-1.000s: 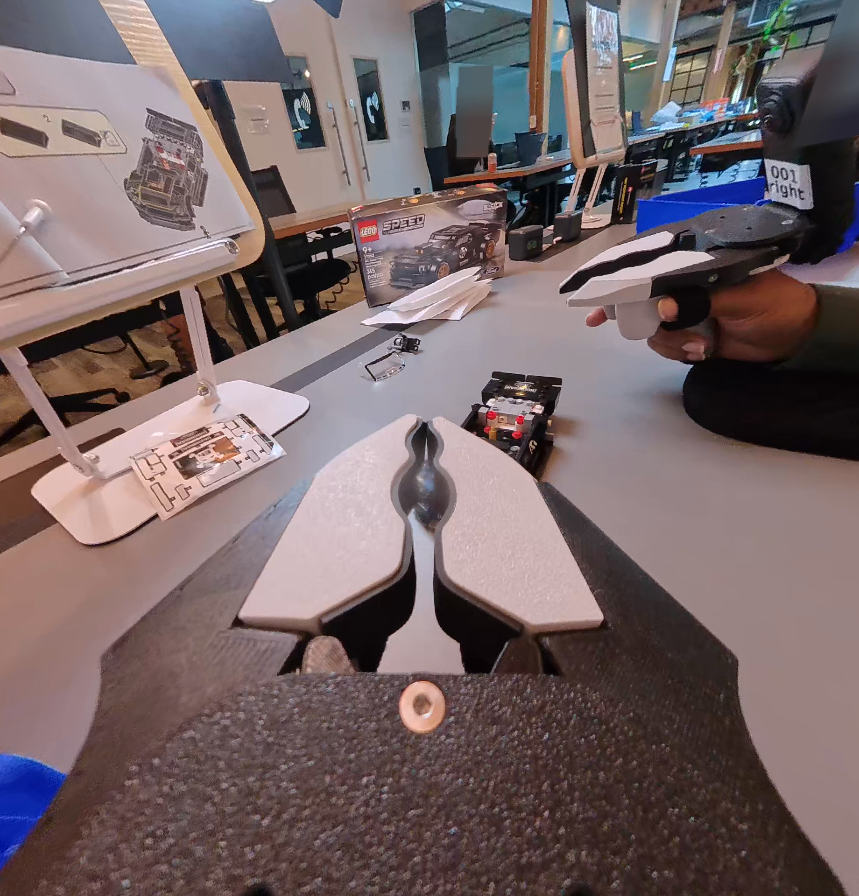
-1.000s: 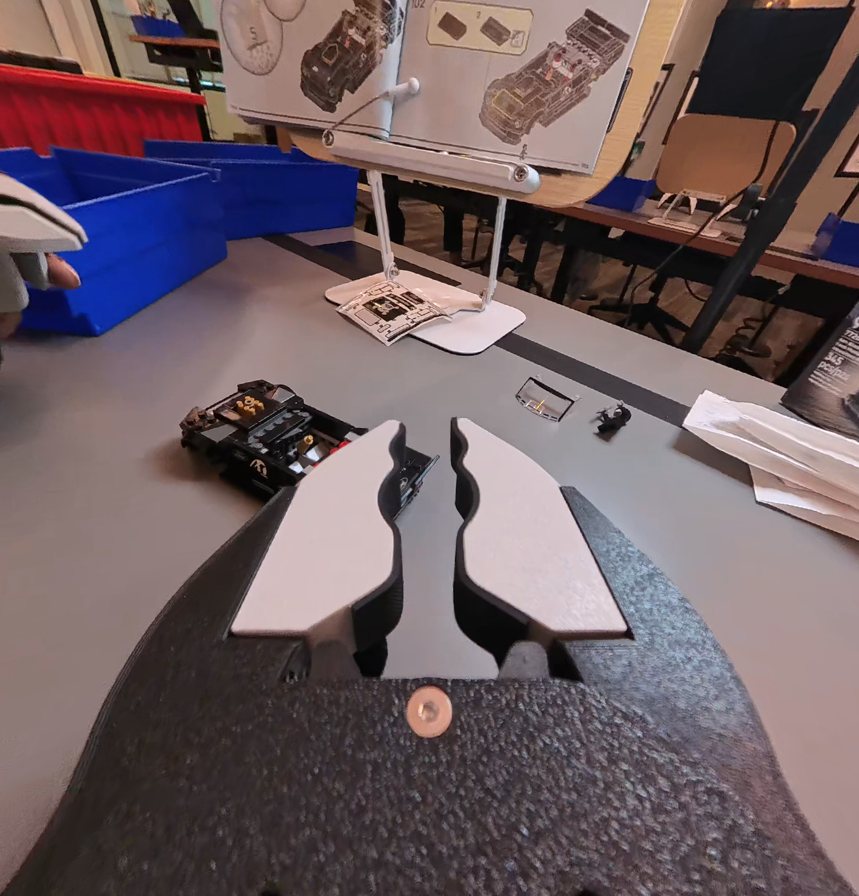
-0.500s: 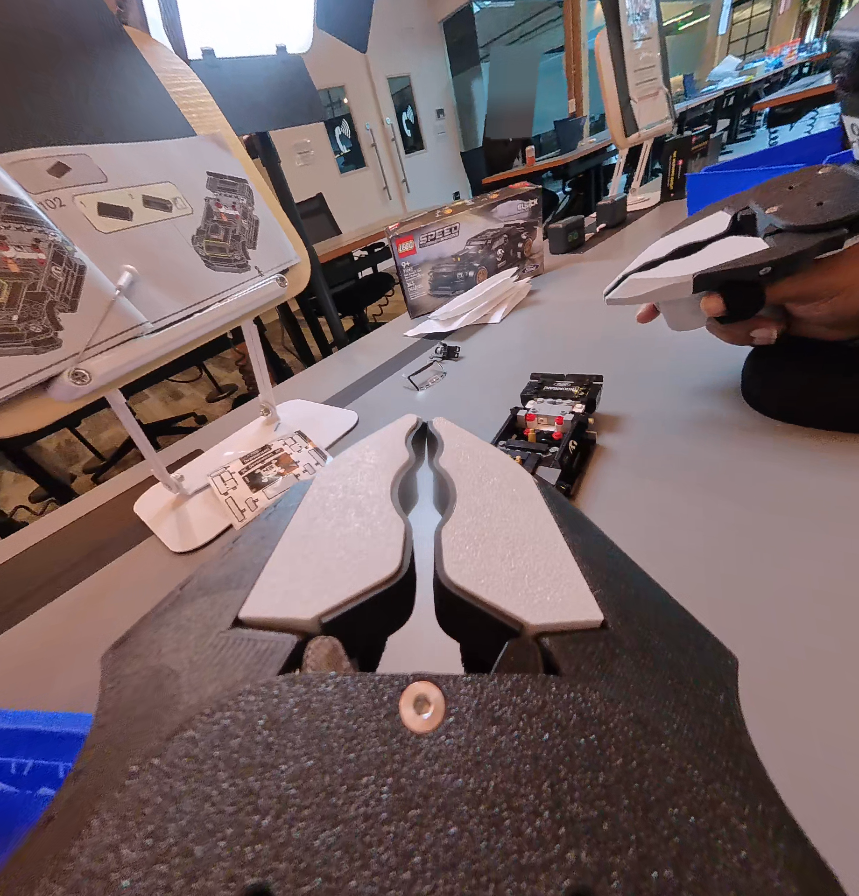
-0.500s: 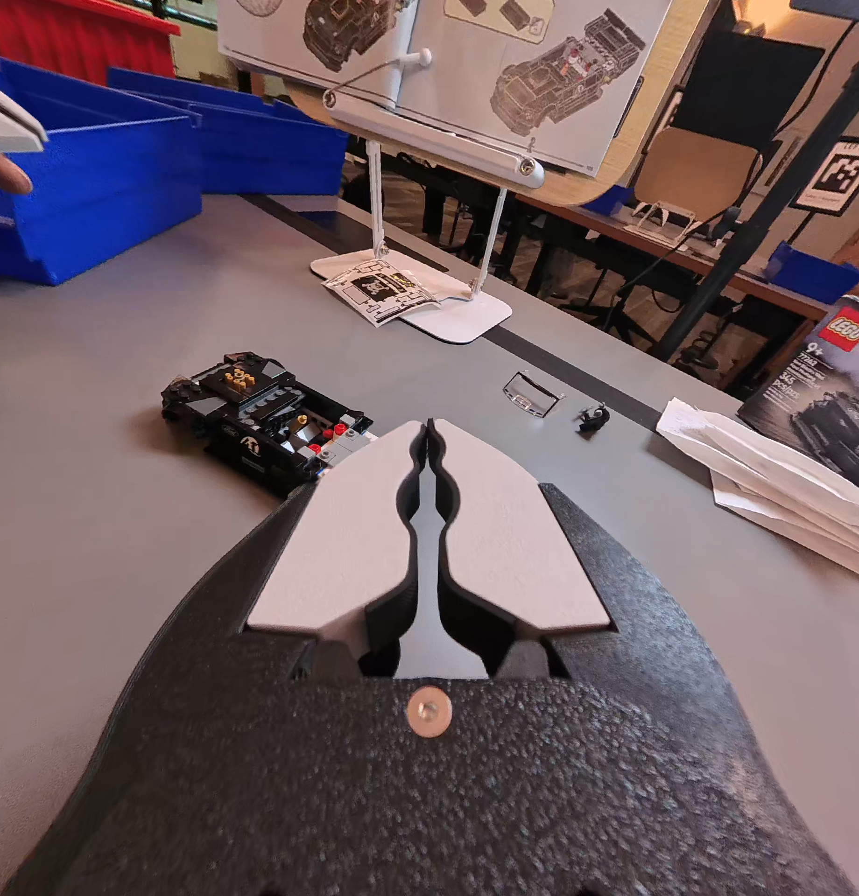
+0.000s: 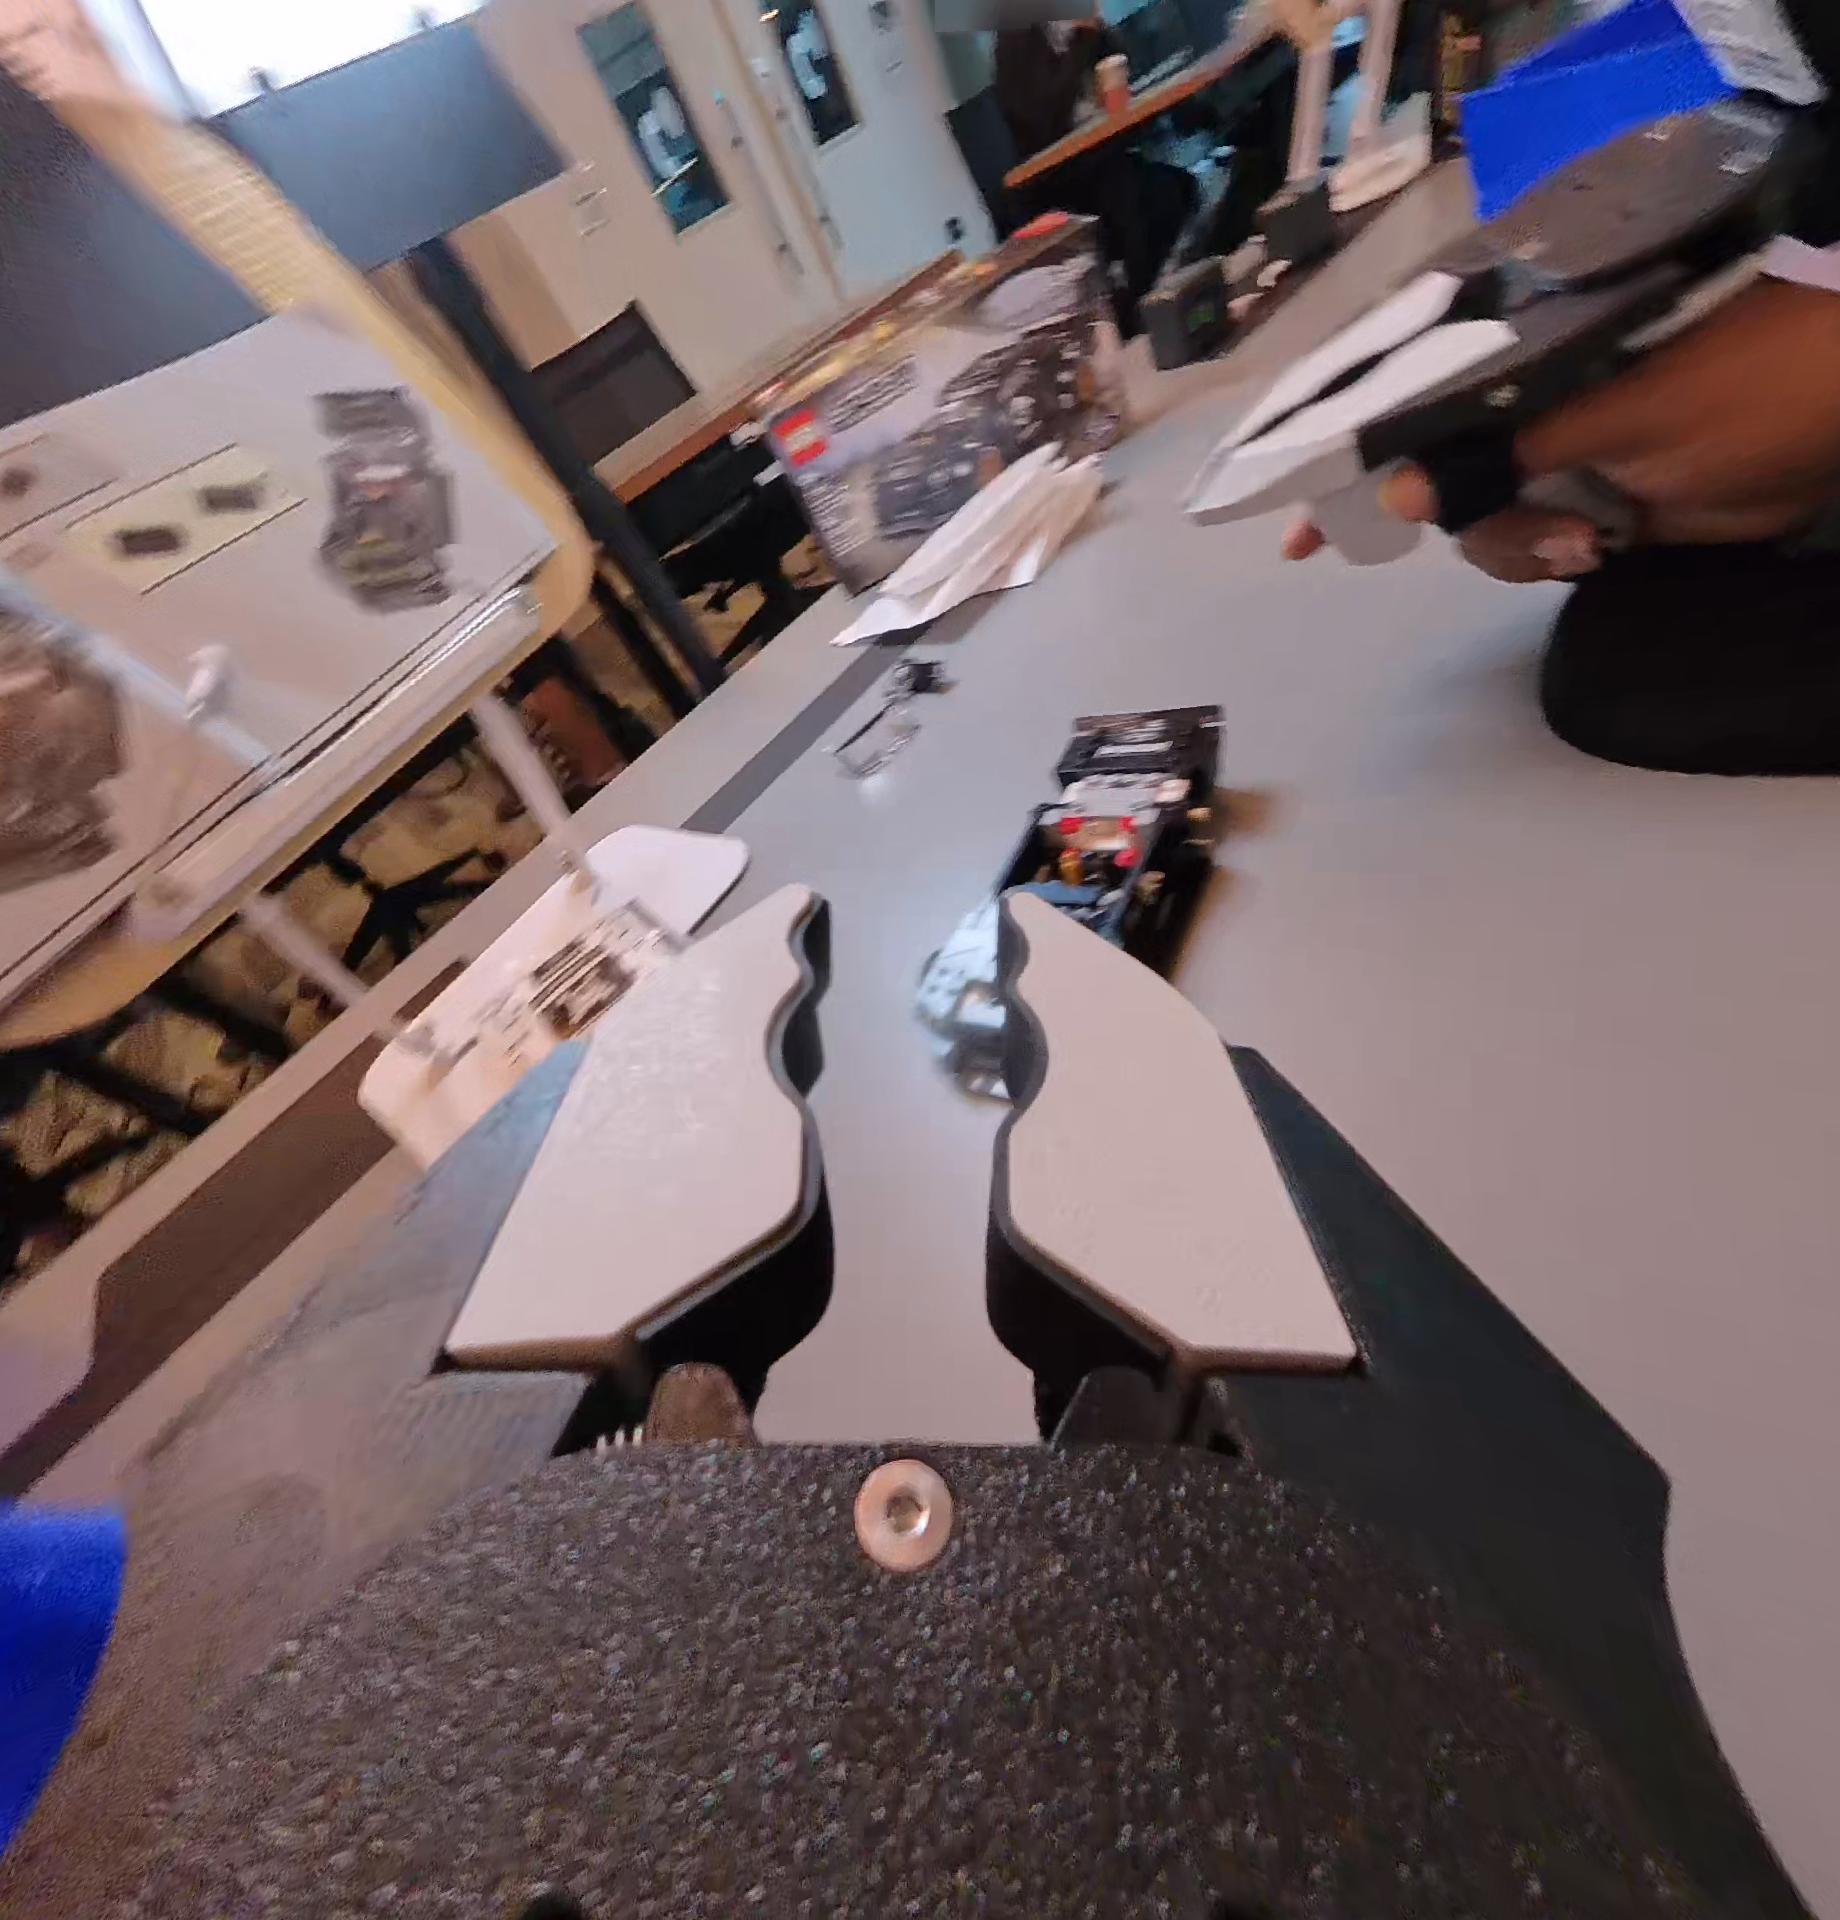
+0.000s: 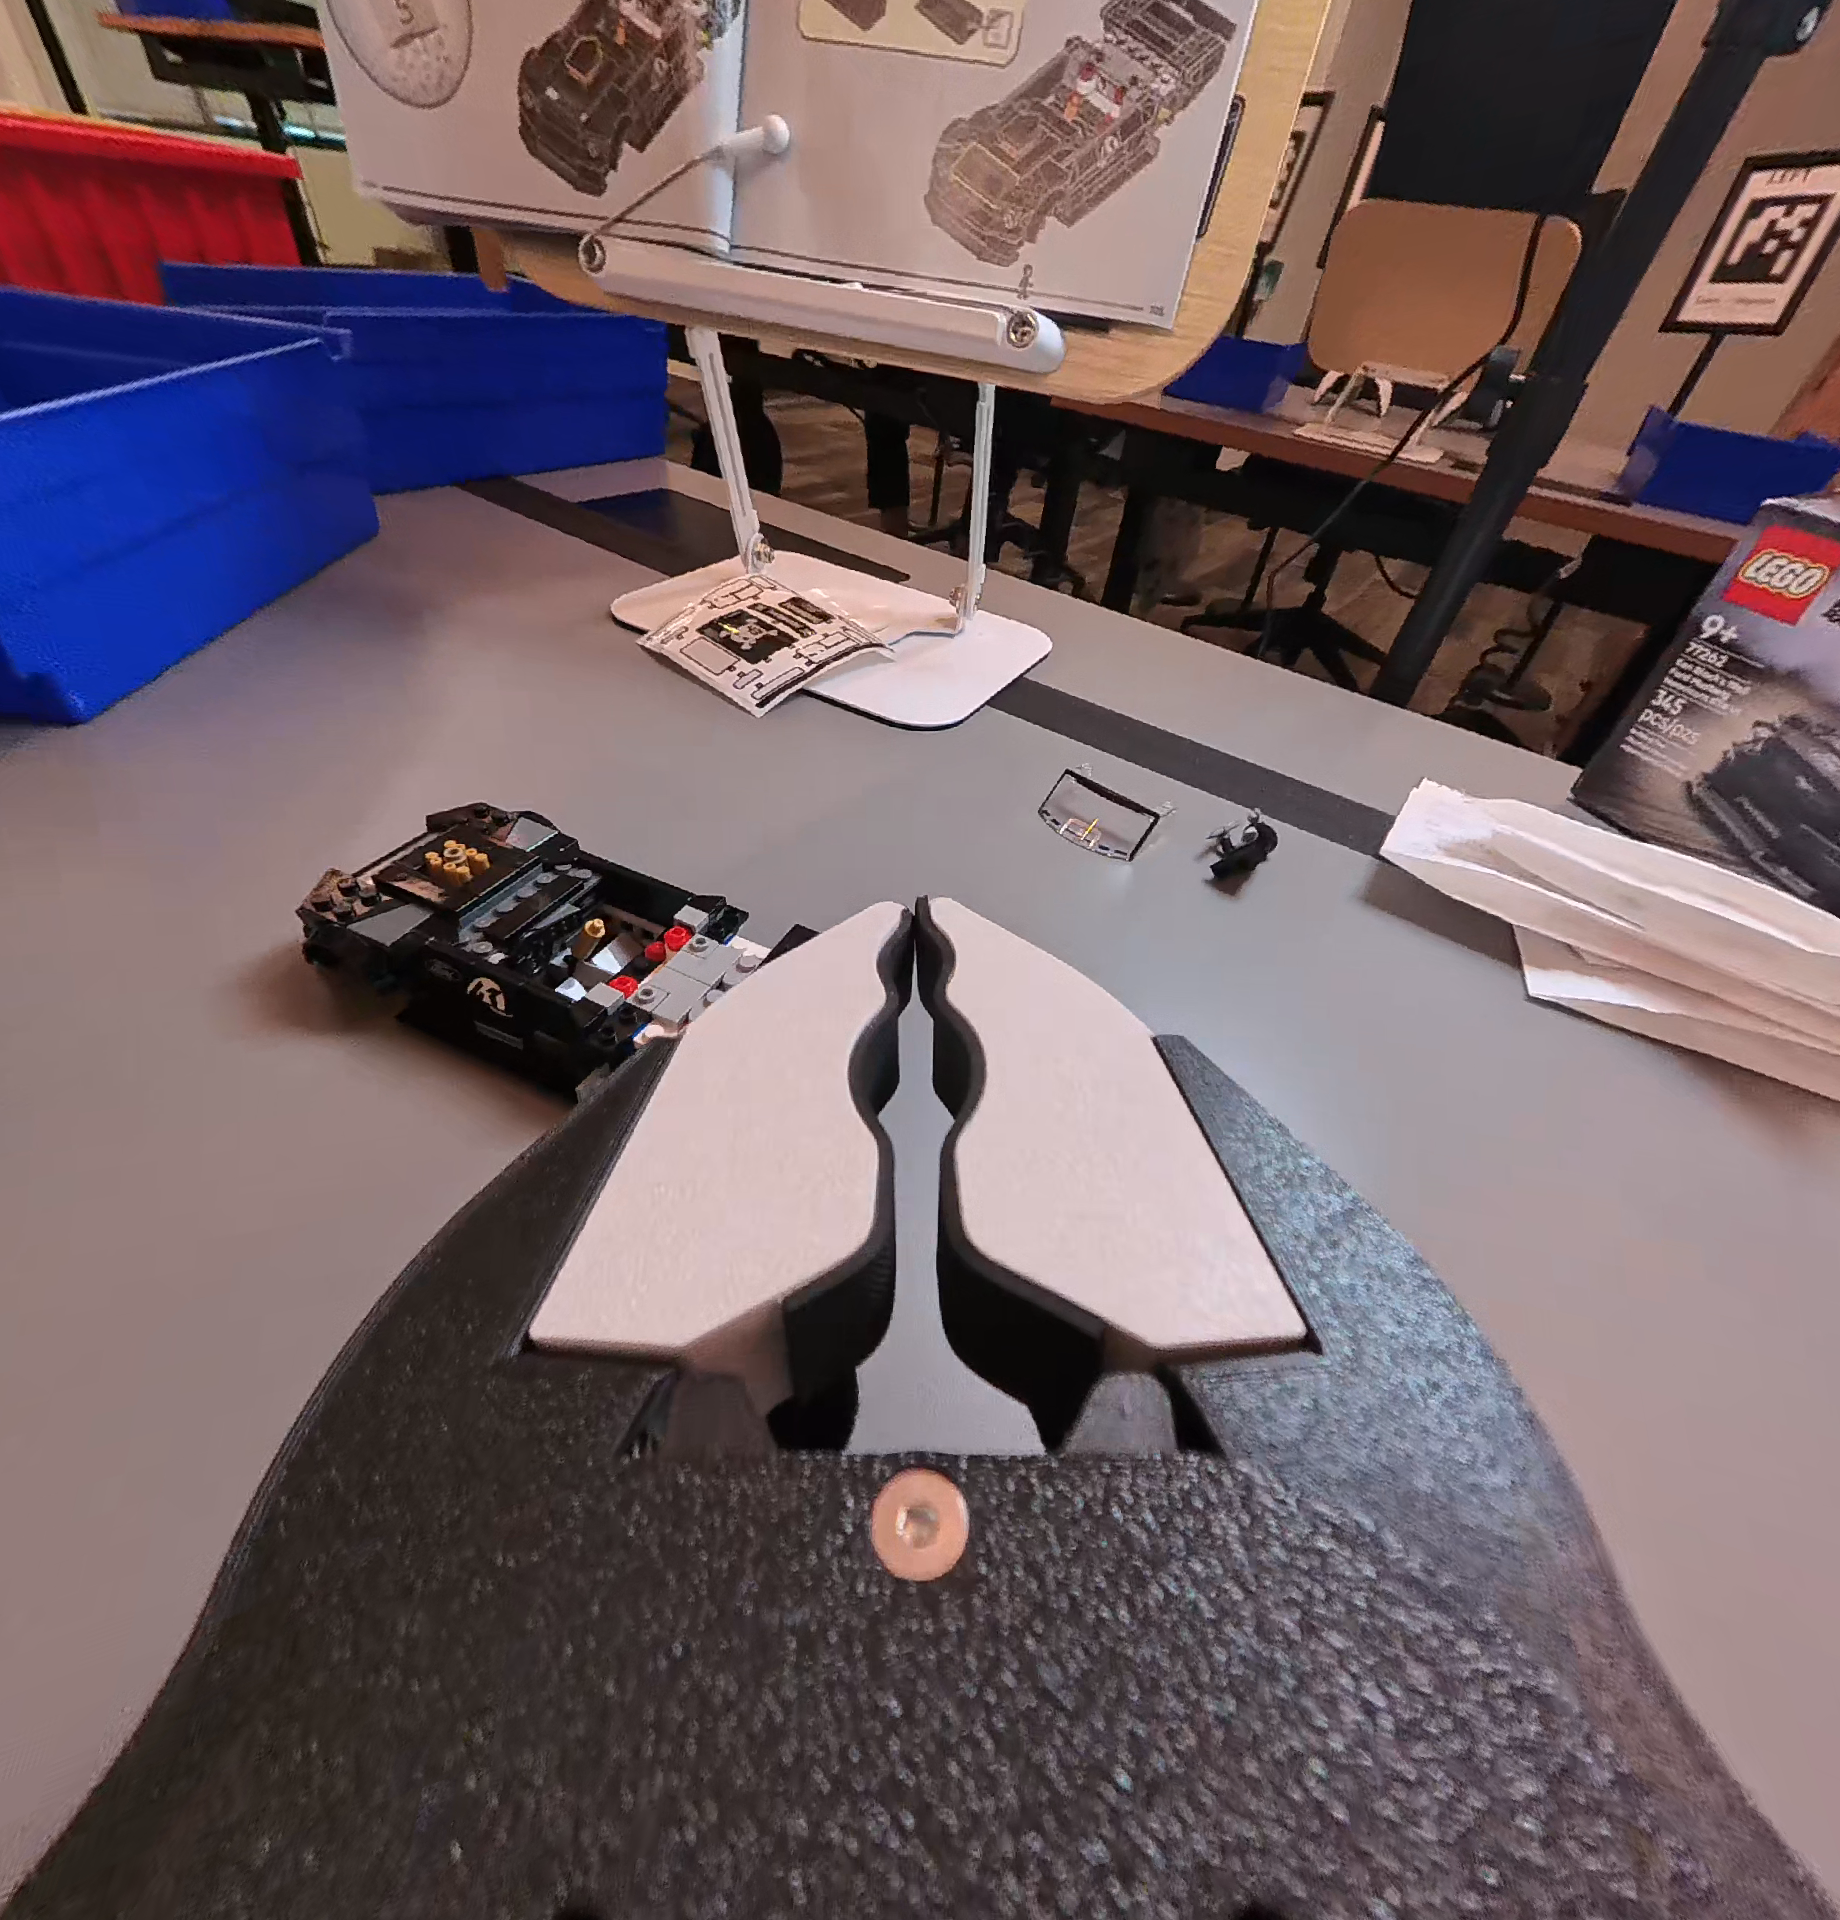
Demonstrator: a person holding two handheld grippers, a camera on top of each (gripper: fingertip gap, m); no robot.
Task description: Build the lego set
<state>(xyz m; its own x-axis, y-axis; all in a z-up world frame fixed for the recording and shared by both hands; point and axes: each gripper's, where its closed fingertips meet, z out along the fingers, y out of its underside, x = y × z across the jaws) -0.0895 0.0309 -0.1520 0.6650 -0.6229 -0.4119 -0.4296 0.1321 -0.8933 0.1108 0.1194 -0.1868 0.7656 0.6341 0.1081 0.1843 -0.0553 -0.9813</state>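
Note:
A partly built black lego car (image 5: 1134, 821) lies on the grey table (image 5: 1467, 1039). My left gripper (image 5: 911, 914) is open and holds nothing. It is low over the table, and the car's near end sits just past its right fingertip (image 5: 1041, 935), not between the pads. In the right wrist view the car (image 6: 500, 935) lies left of my right gripper (image 6: 916, 912). That gripper is shut, with nothing showing between its pads. It also shows in the left wrist view (image 5: 1311, 436), held in a hand above the table. A clear windscreen piece (image 6: 1103, 816) and a small black piece (image 6: 1243, 842) lie beyond the car.
An instruction booklet on a white stand (image 6: 791, 135) has a sticker sheet (image 6: 760, 644) at its base. The set's box (image 6: 1768, 707) and white paper bags (image 6: 1664, 935) are at the right. Blue bins (image 6: 147, 499) and a red bin (image 6: 116, 197) stand at the left. My right fingertips sit around 25 cm from my left ones. The small black piece (image 6: 1243, 842) lies some 25 cm from my right tips, 40 cm from my left tips.
My left gripper has opened from shut and moved nearer the car; its view is tilted and blurred. My right gripper closed from open with nothing between its pads and stays shut.

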